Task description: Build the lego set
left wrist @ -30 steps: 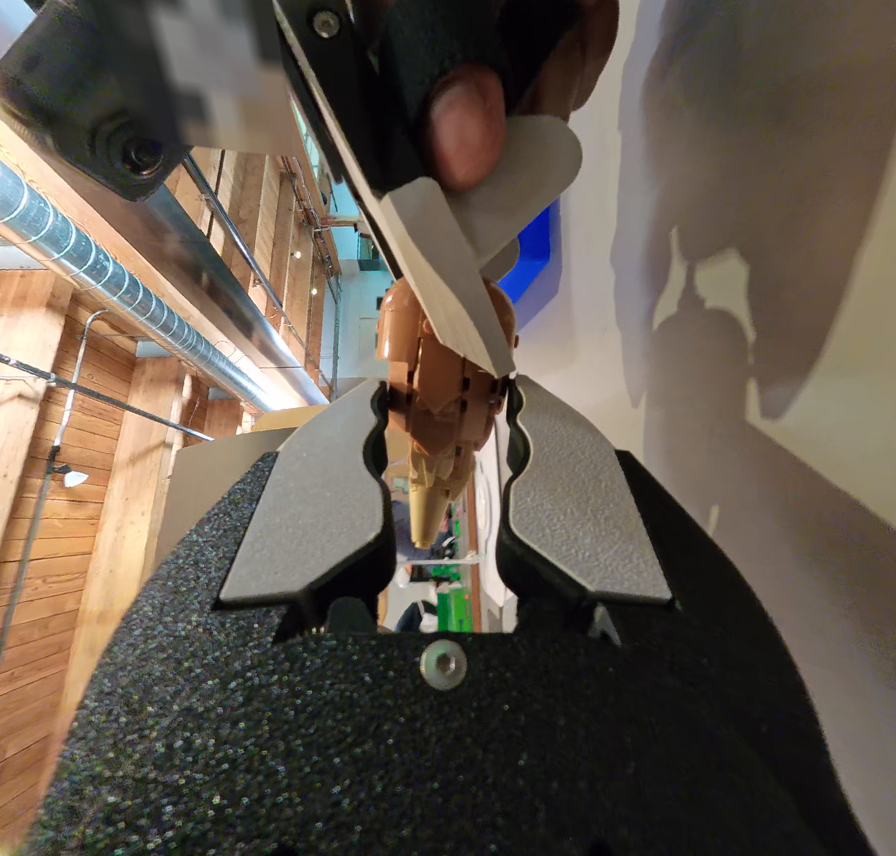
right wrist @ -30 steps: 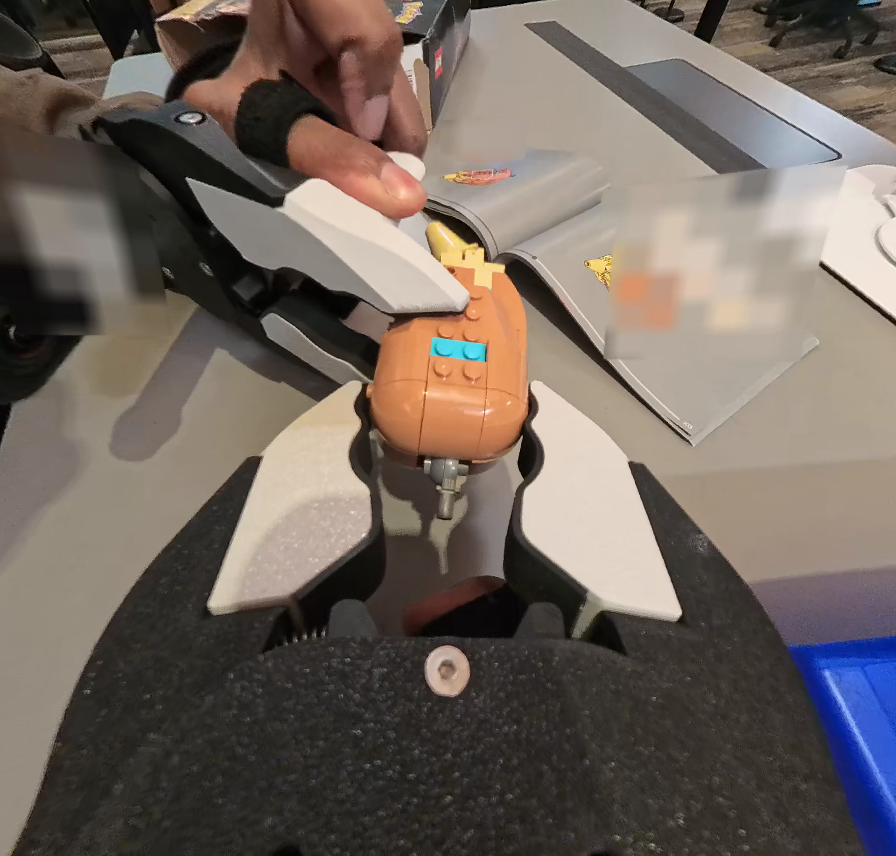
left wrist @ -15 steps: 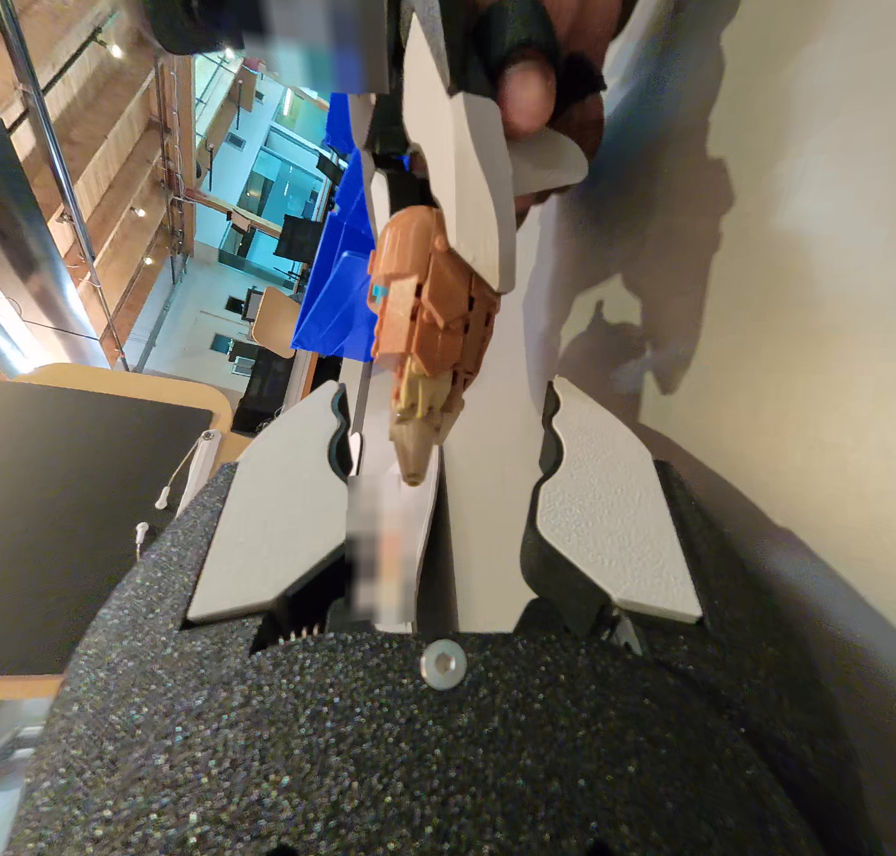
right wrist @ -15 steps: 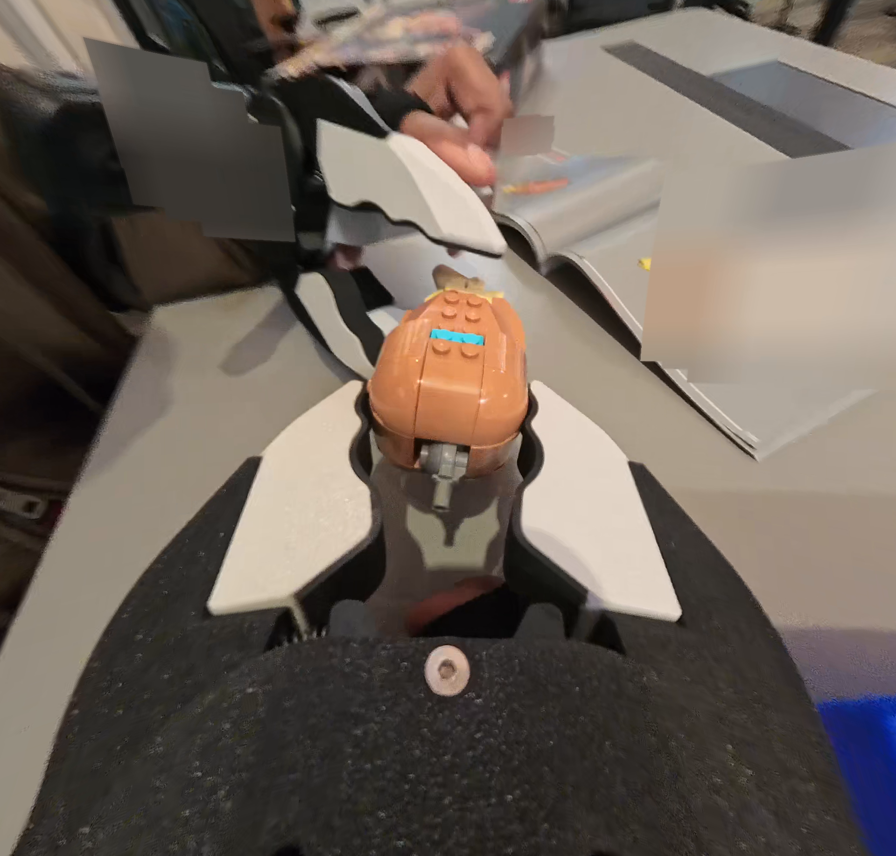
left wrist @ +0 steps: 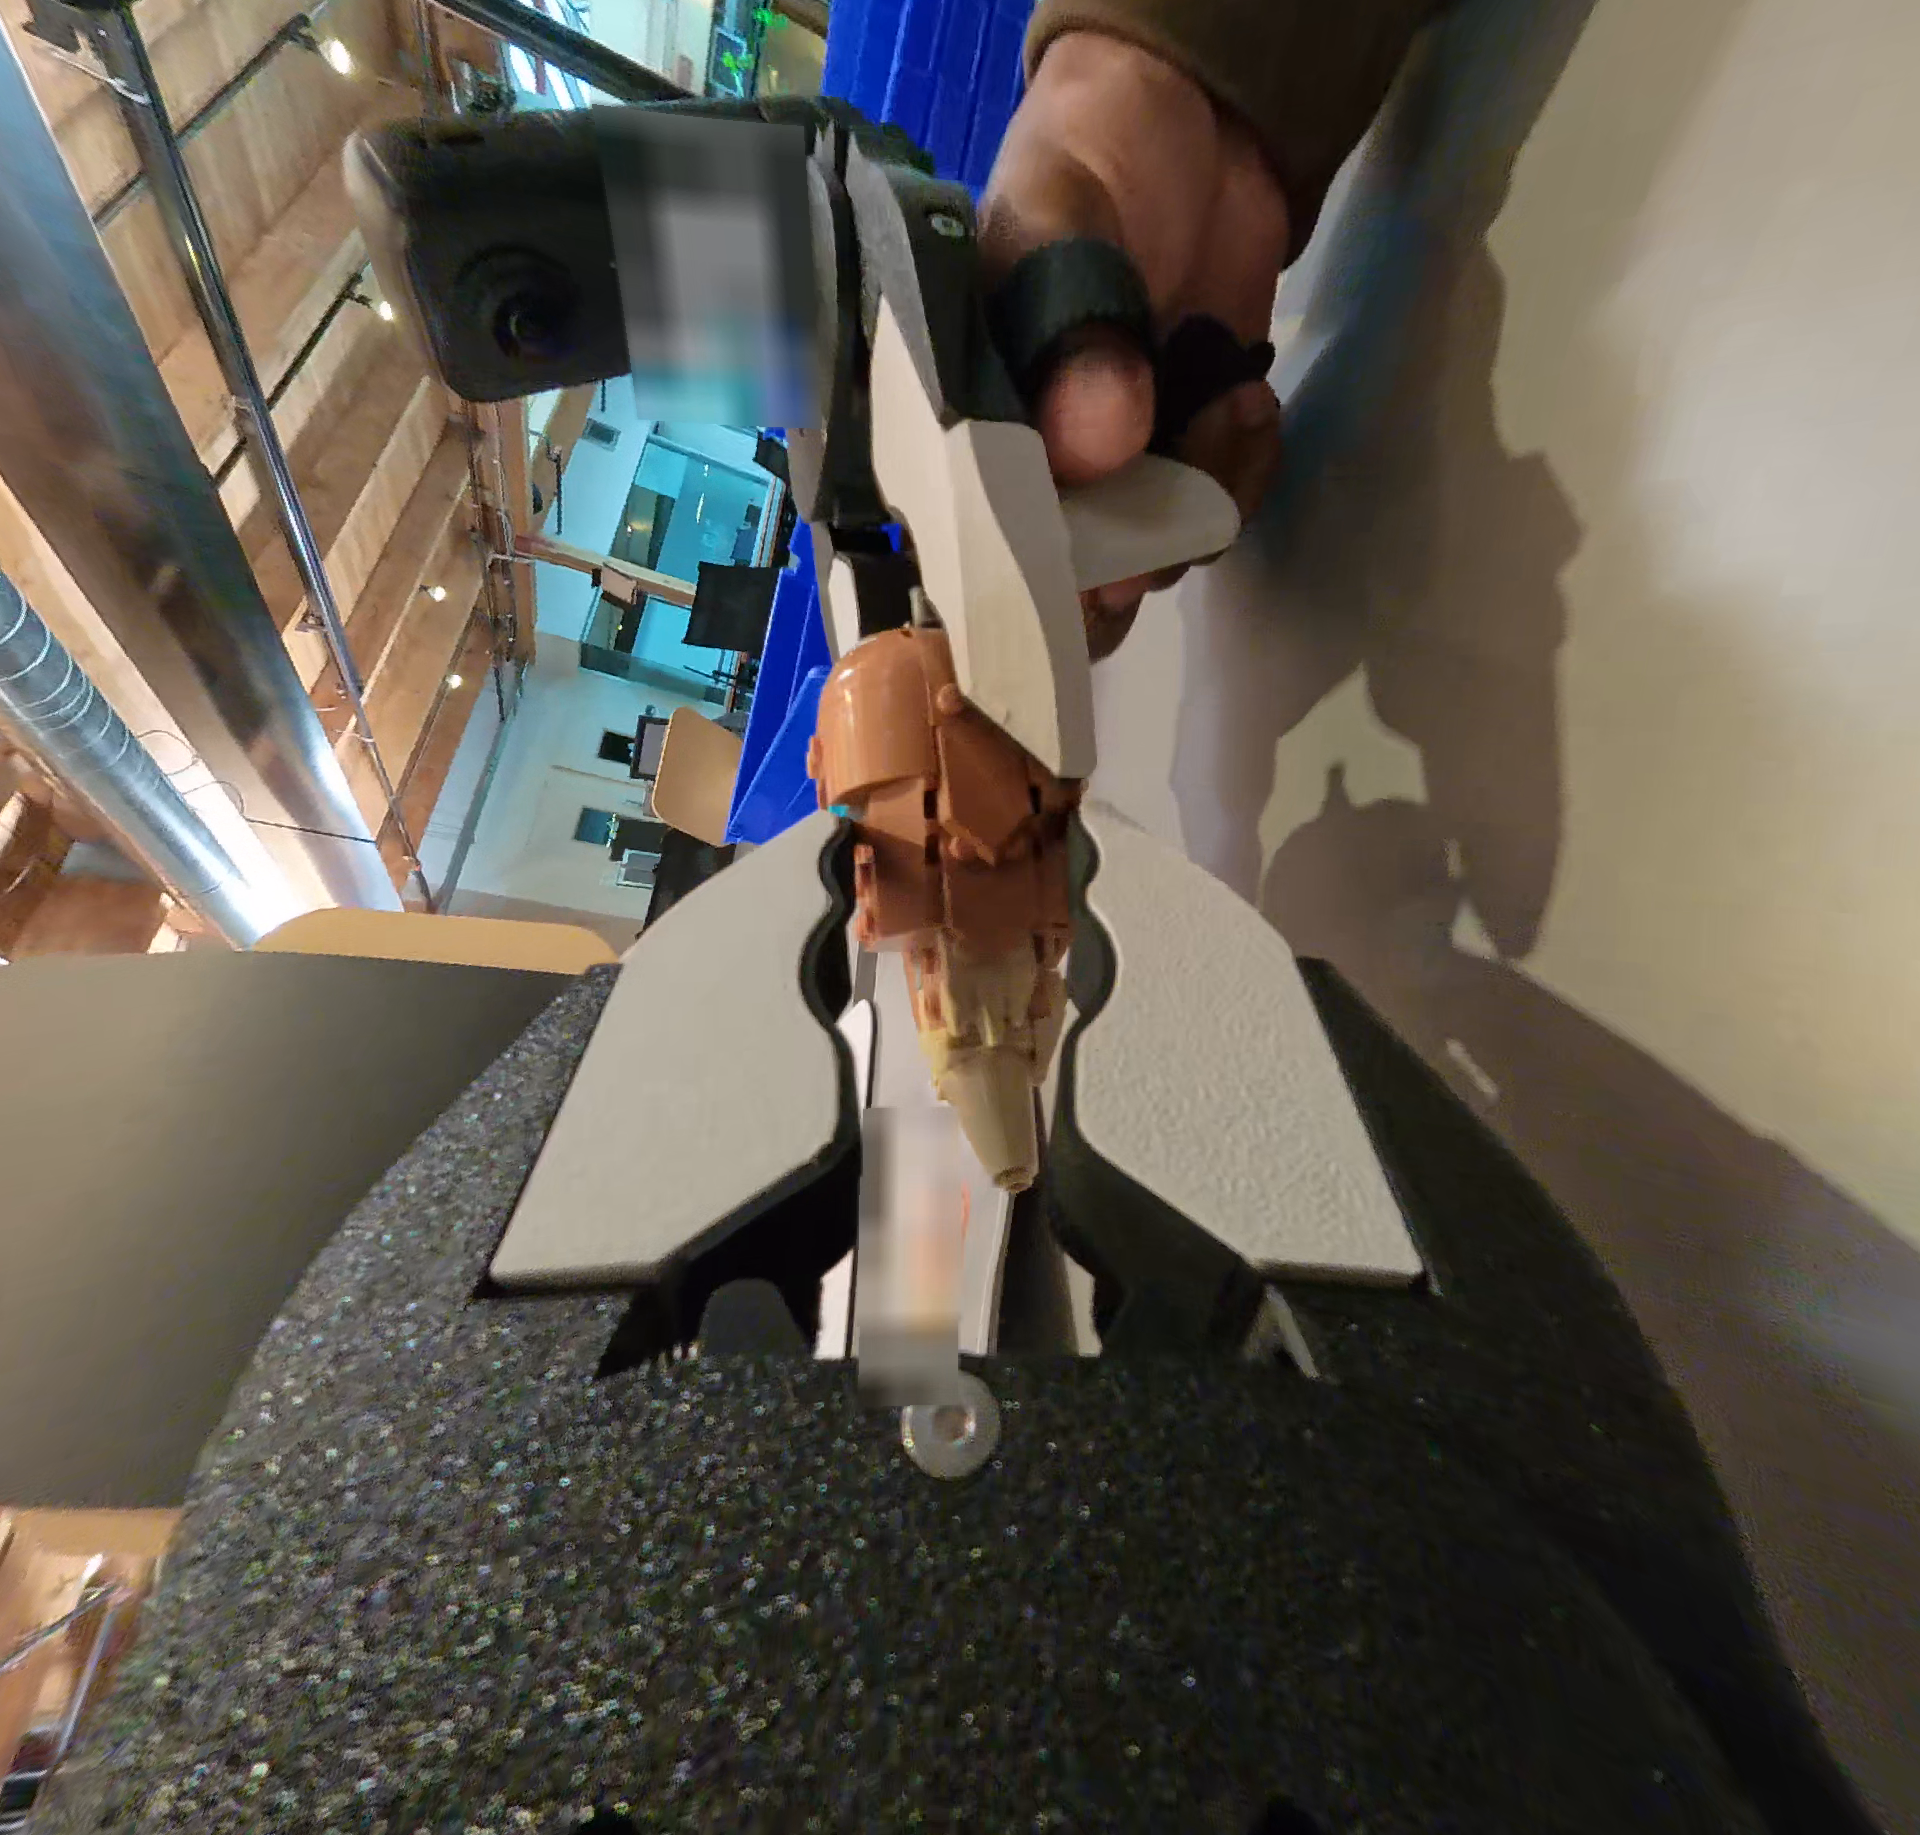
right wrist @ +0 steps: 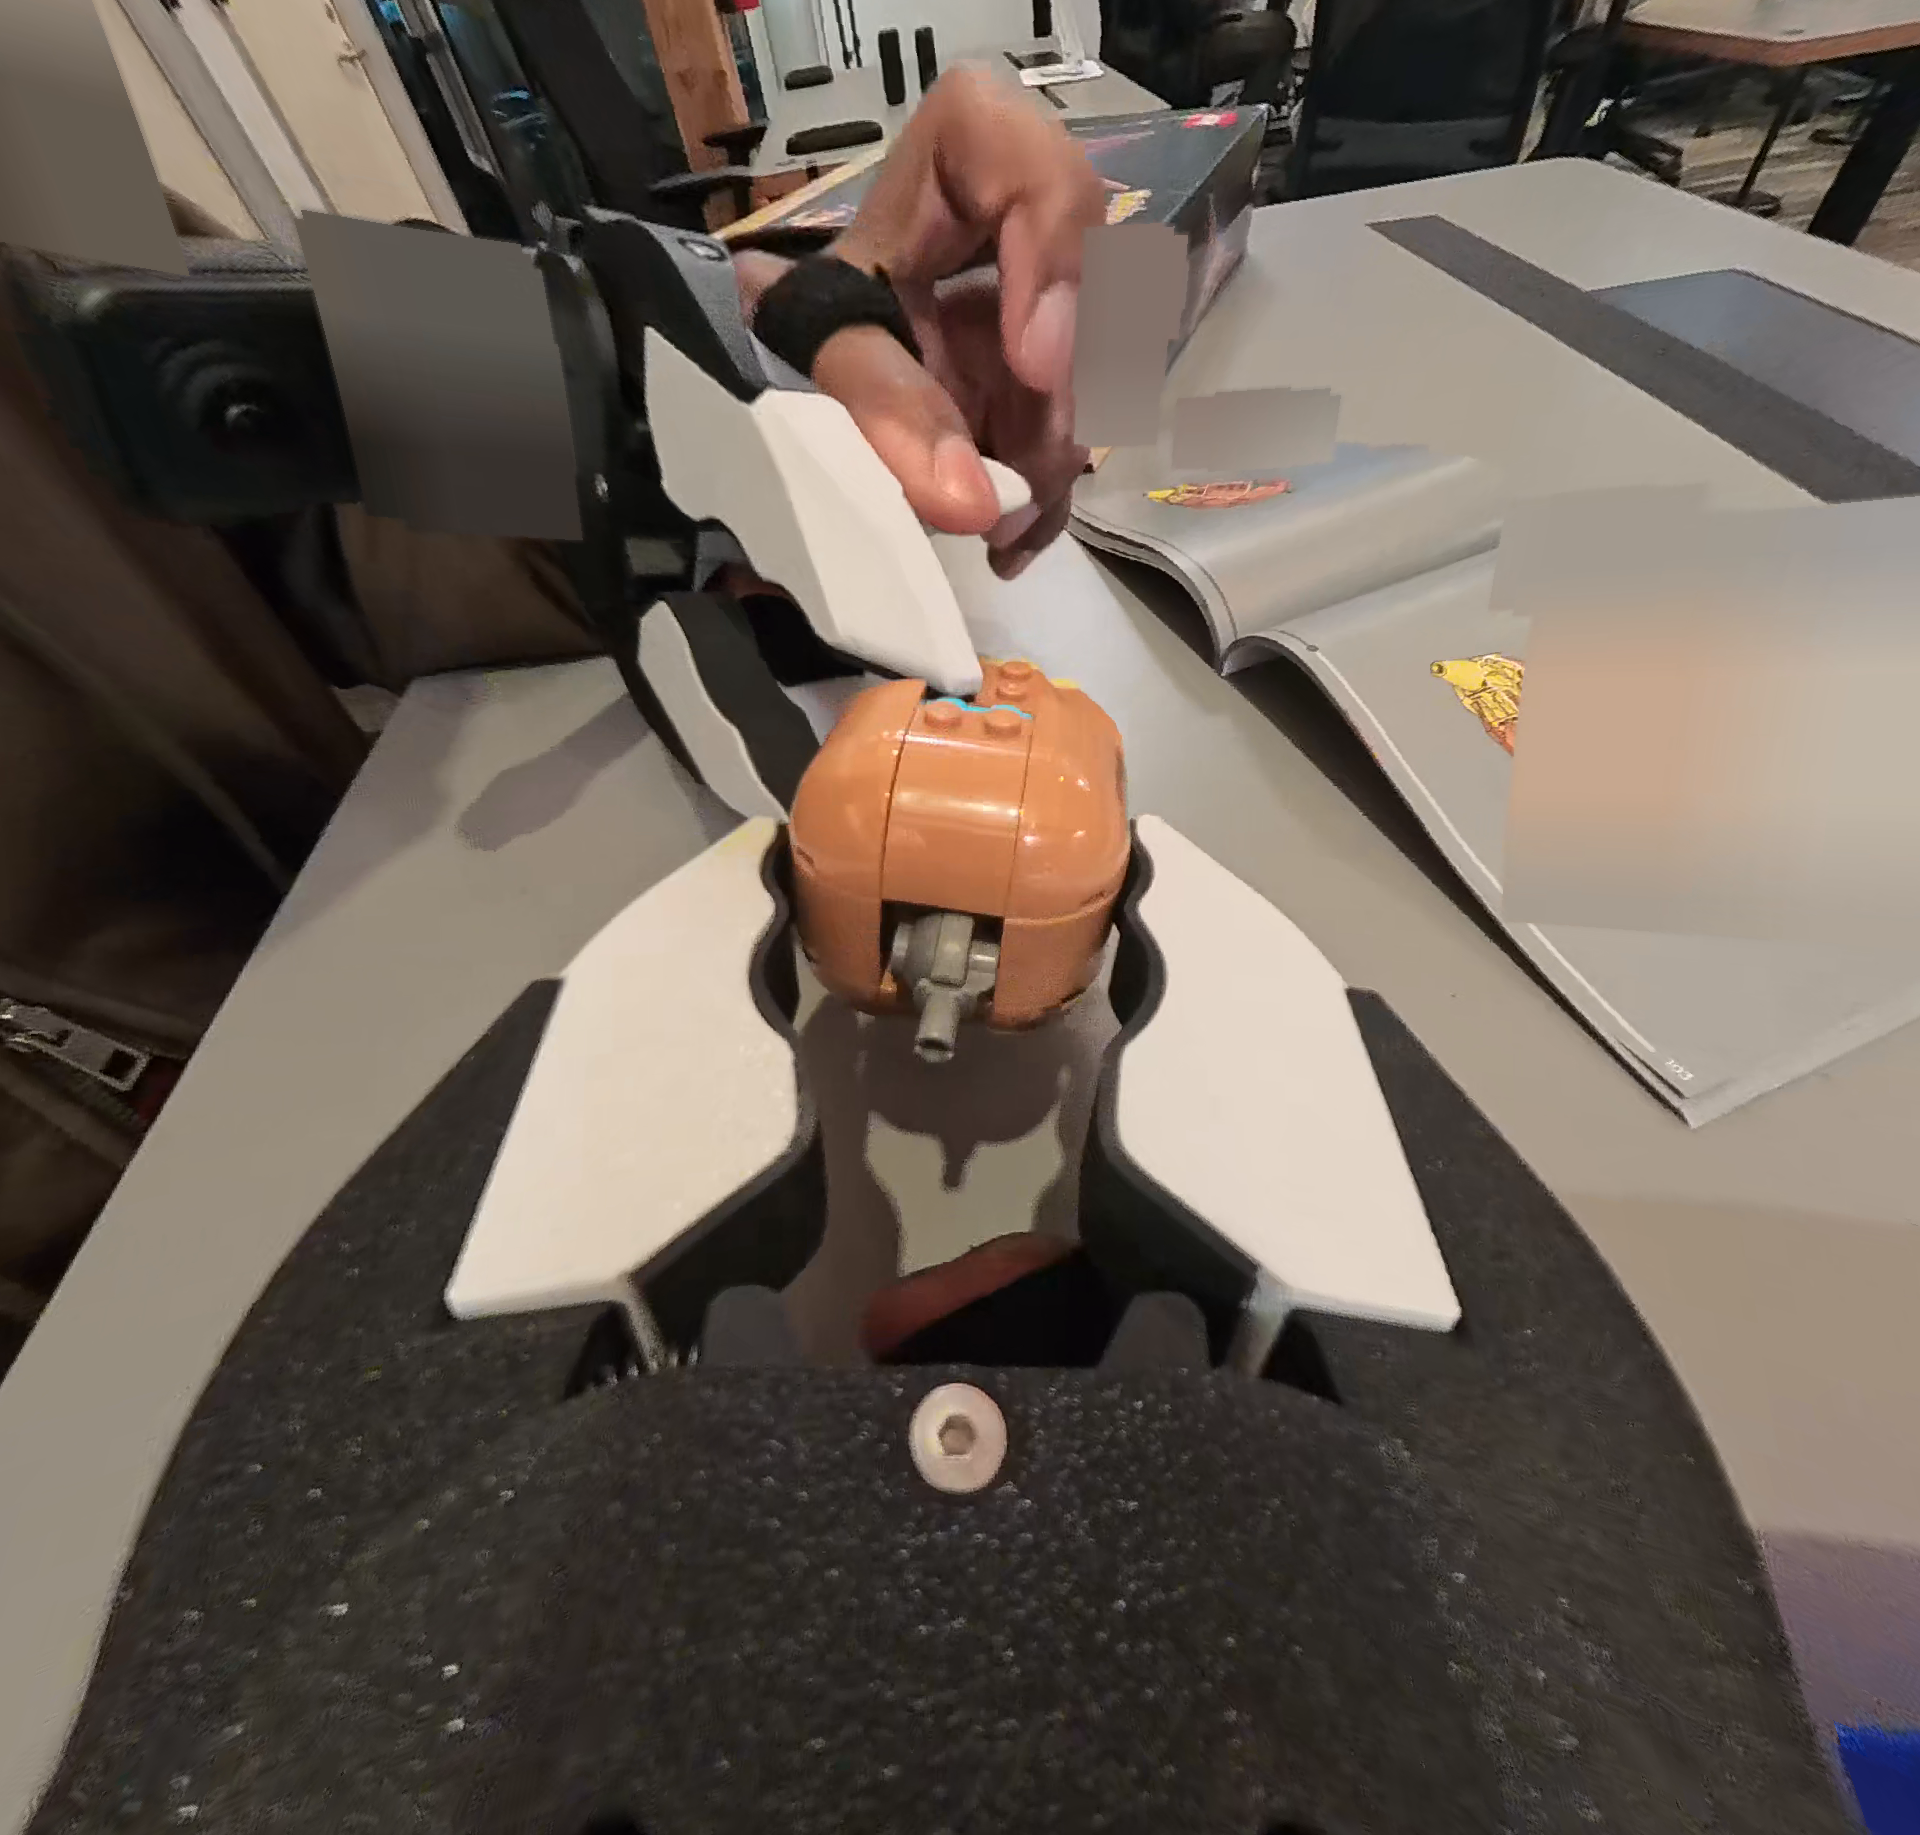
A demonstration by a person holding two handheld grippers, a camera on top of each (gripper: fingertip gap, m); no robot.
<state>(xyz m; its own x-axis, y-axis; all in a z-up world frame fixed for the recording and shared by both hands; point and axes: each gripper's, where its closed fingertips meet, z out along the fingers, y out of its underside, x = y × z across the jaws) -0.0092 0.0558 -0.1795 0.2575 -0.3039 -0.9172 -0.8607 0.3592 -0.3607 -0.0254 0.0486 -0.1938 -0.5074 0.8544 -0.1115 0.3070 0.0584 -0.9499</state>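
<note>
An orange-brown lego model (right wrist: 935, 850) with a tan pointed end and a grey pin sits between my right gripper's (right wrist: 956, 829) jaws, which are shut on its rounded end above the grey table (right wrist: 1558, 1266). In the left wrist view the model (left wrist: 935, 777) points its tan tip toward the camera. My left gripper (left wrist: 954, 829) is closed around its narrower part. From the right wrist view, the left gripper's upper finger (right wrist: 831, 528) touches the model's top and the lower finger passes behind it. The right gripper's finger (left wrist: 987, 580) shows on the model's far side.
An open instruction booklet (right wrist: 1351, 725) lies on the table to the right of the model. A dark lego box (right wrist: 1174, 175) stands behind it. Blue bins (left wrist: 914, 50) show in the left wrist view. The person's hands hold both grippers close together. Both grippers' tips are close together, under 4 cm apart.
My left gripper opened and drew back from the model half a second ago, and has now closed on it again. The right gripper kept its hold and tilted the model.
</note>
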